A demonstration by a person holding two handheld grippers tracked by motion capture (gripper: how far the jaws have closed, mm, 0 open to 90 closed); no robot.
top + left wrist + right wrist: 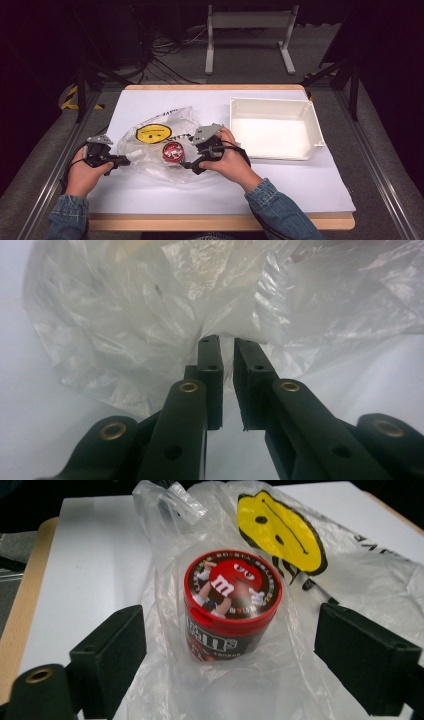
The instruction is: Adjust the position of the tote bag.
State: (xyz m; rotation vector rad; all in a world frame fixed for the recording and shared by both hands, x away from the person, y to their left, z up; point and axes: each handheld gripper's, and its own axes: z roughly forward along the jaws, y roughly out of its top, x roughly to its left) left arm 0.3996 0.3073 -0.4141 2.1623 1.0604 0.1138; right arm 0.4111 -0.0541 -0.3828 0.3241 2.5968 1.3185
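High view: a white table (300, 185) carries a clear plastic bag (150, 150) at centre-left and an empty white tray (240, 107) at the right, well apart from the bag. The bag bears a yellow smiley print (154, 133). A red candy tub (172, 151) stands upright on the bag film, just below the print. The left gripper (122, 161), held in the person's left hand (82, 175), meets the bag's left edge. The right gripper (187, 164), held in the right hand (230, 160), sits just beside the tub on its right. Jaw spacing of either gripper is too small to read from this view.

Left gripper view: this view supplies the left jaw state. The 2 black jaws stand nearly together, with 1 narrow slit between them. Their tips meet a bunched fold of the plastic bag (150, 315). Whether film is pinched between the pads cannot be told; the slit itself shows white surface behind.

Right gripper view: this view supplies the right jaw state. The 2 jaws stand wide apart, 1 at each side of the picture, and neither pad touches anything. The candy tub (231, 605) stands between them but farther off, with bag film (165, 540) draped round it. The lid shows a red cartoon character; the smiley print (280, 532) lies beyond the tub.
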